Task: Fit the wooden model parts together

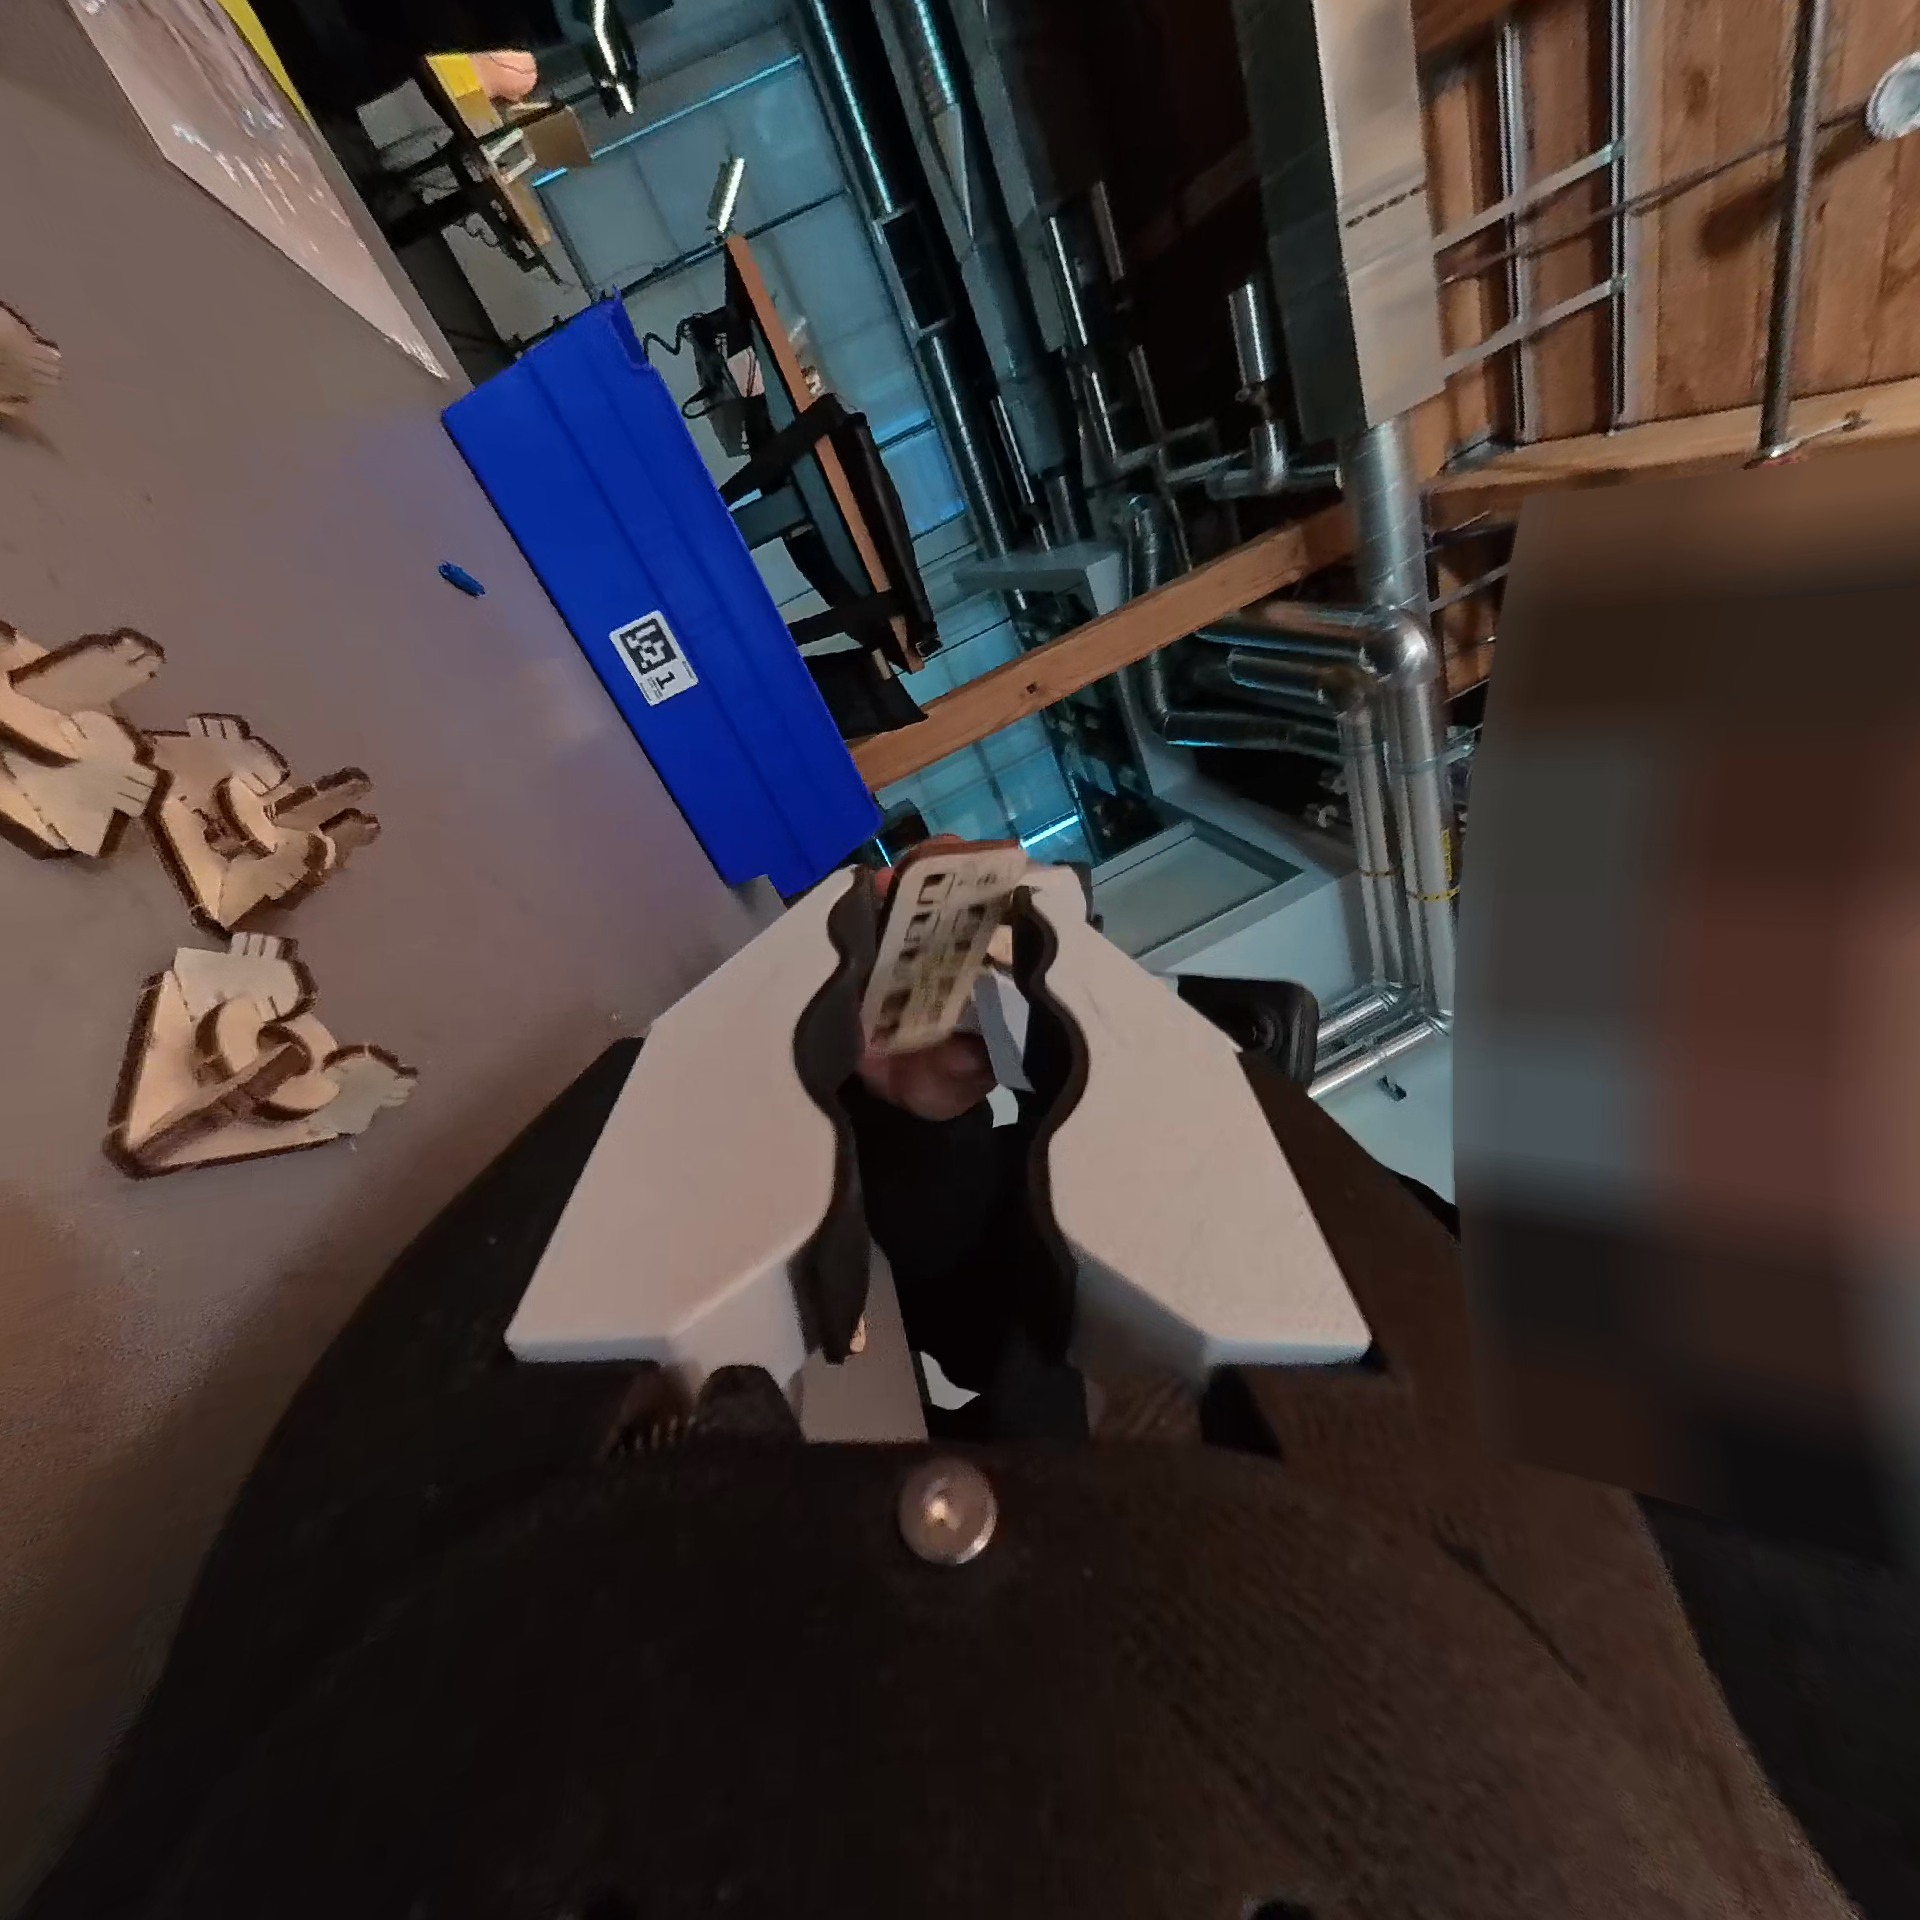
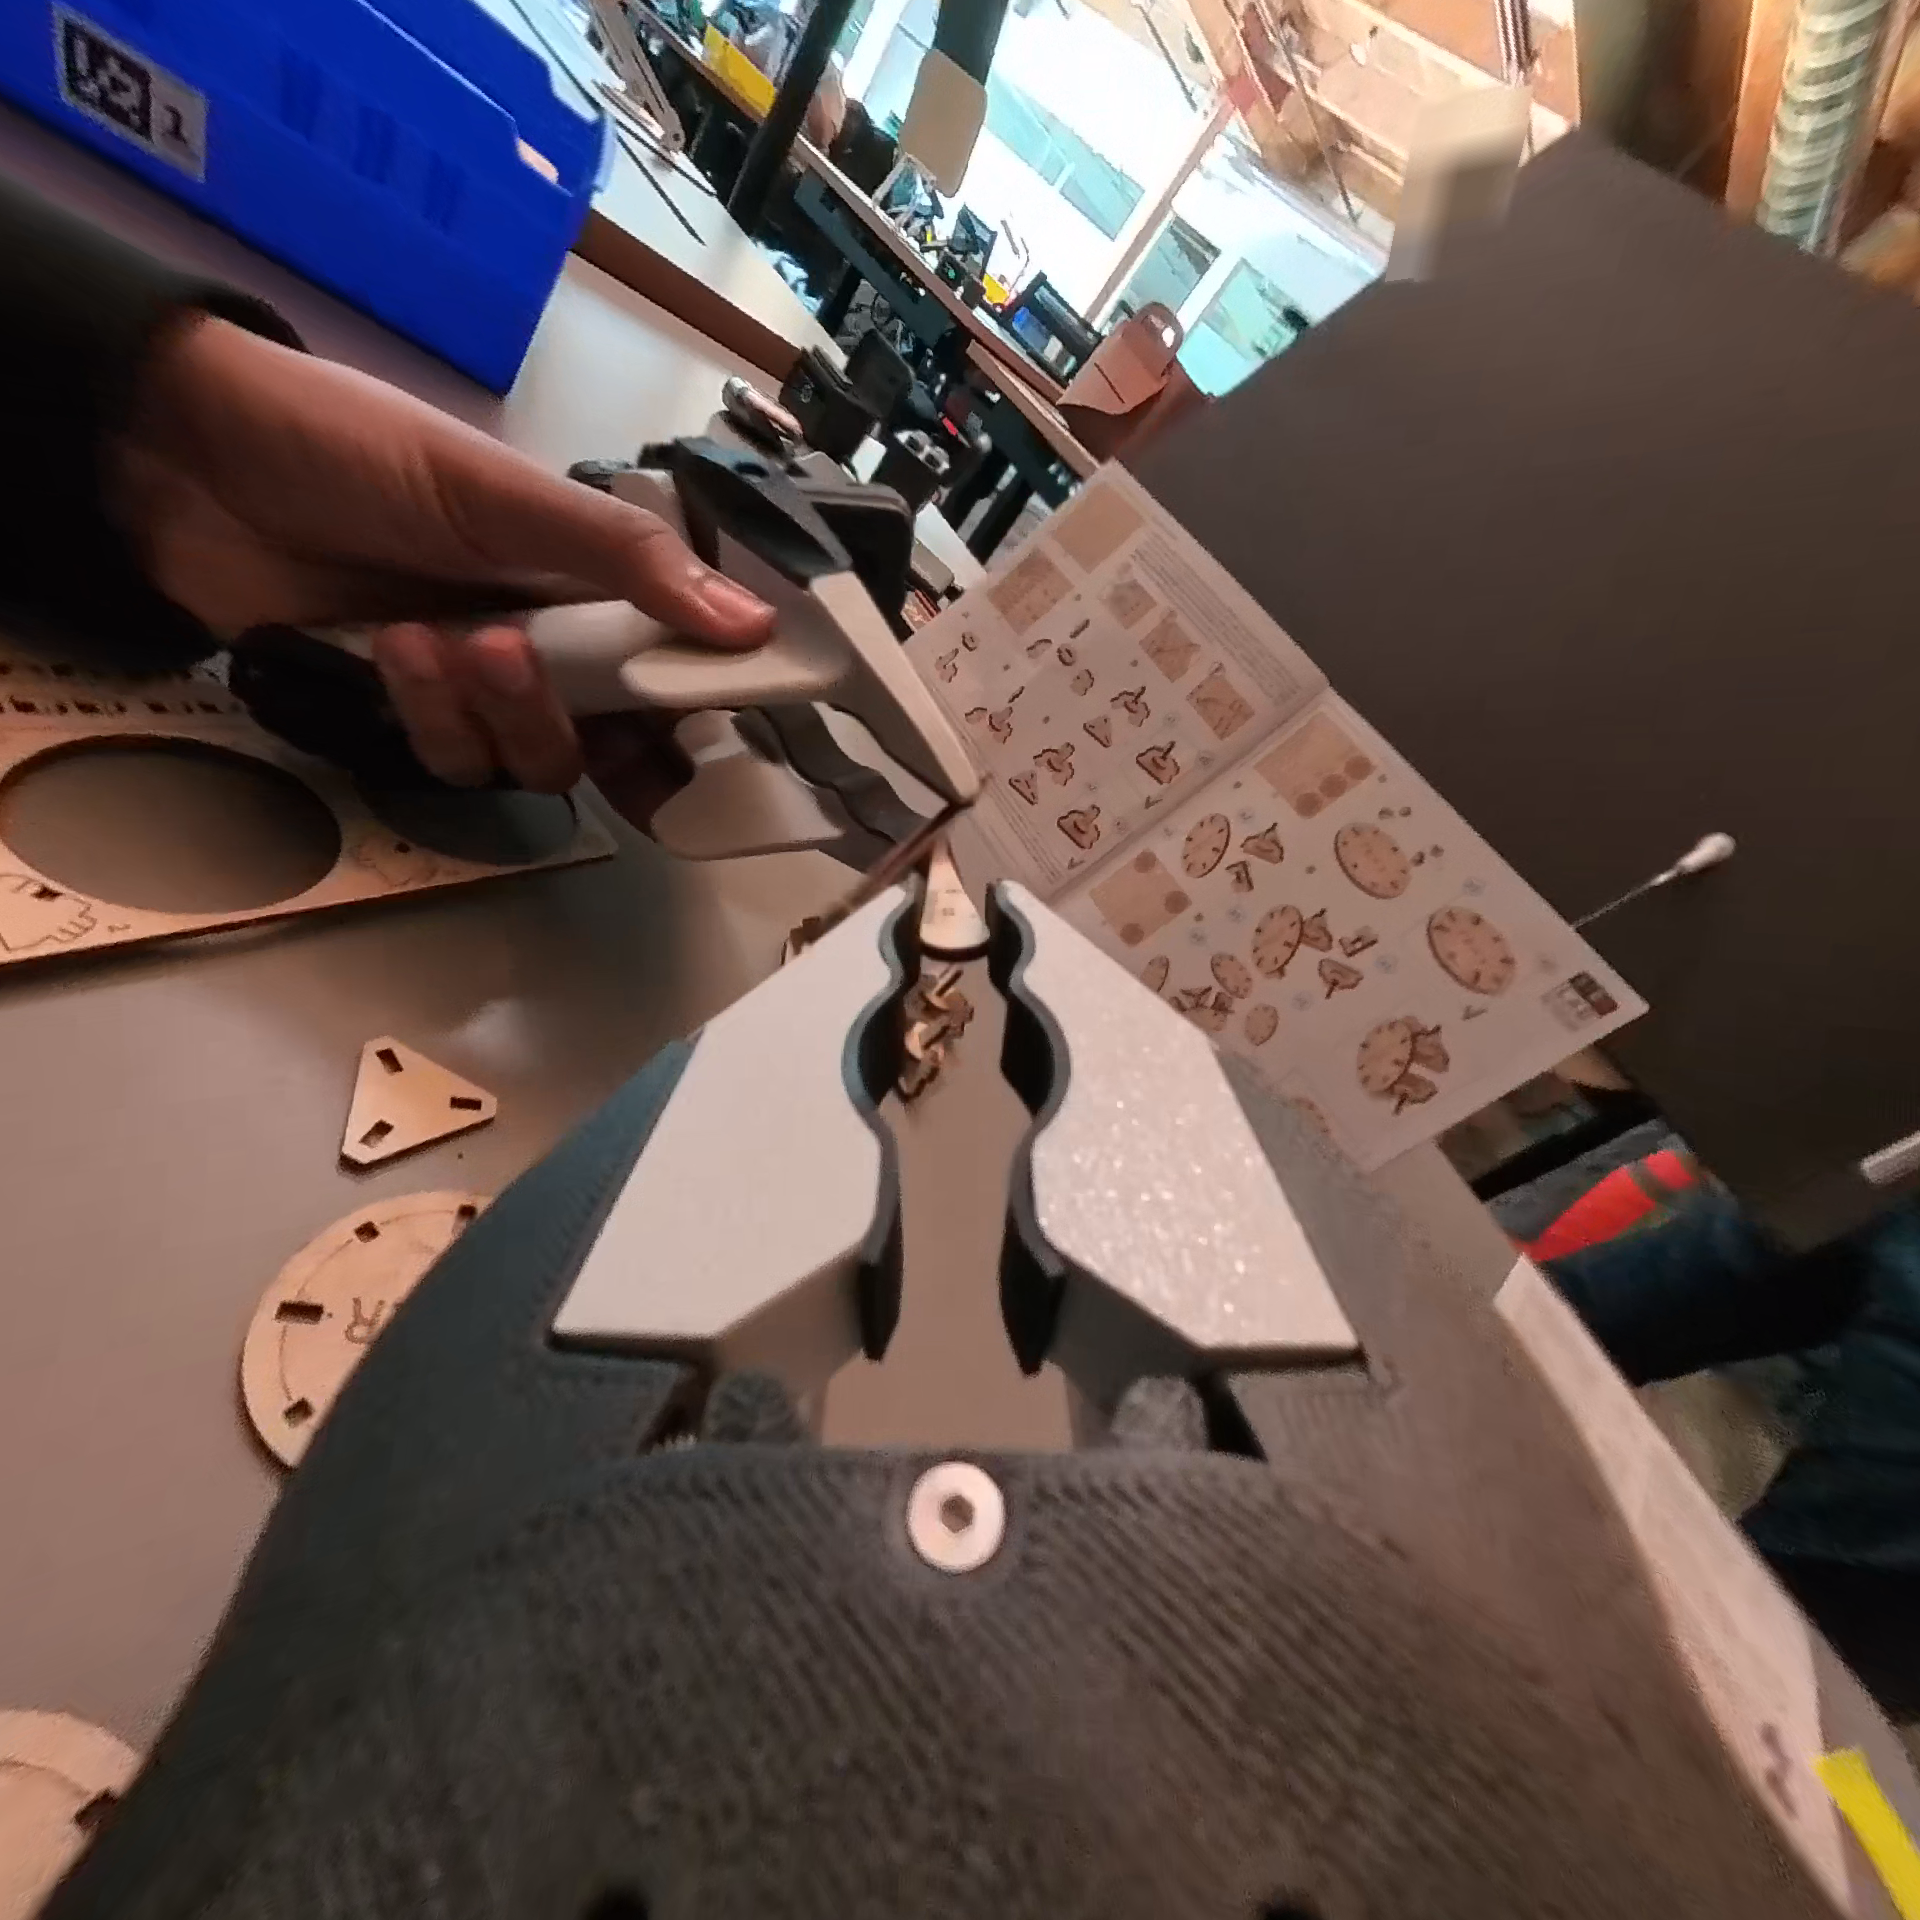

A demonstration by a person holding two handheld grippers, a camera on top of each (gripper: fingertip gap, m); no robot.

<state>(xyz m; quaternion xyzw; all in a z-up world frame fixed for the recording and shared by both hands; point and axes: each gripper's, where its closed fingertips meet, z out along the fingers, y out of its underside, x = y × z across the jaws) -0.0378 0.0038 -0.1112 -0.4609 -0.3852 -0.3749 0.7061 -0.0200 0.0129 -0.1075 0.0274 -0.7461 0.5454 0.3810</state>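
Two grippers meet tip to tip above the table (image 1: 343, 499).

- Left gripper (image 1: 945, 904): jaws part open, closed only as far as the width of a flat wooden piece (image 1: 935, 956) with dark engraved marks. The piece stands tilted between the pads, which bear on its two edges. From the right wrist it shows edge-on as a thin dark line.
- Right gripper (image 2: 948, 904): jaws nearly together, nipping a small pale wooden piece (image 2: 943, 920) at the very tips. This piece sits just beside the left one. Whether the two touch cannot be told.
- A hand (image 2: 416, 540) grips the left tool's handle.

Around the tips:
- Just beyond them, an open instruction sheet (image 2: 1247, 831) with assembly drawings.
- Near, on the table: a triangular wooden plate (image 2: 416, 1112), a slotted round disc (image 2: 343, 1320), and a plywood sheet (image 2: 156, 925) with a round cut-out.
- In the left wrist view, several assembled wooden figures (image 1: 260, 821) lie well apart from the grippers.

Containers:
- One blue bin (image 1: 644, 623) at the far table edge, with a printed tag on its side. Its interior is not visible, so its contents cannot be told.
- A small blue bit (image 1: 460, 578) lies on the table beside it.
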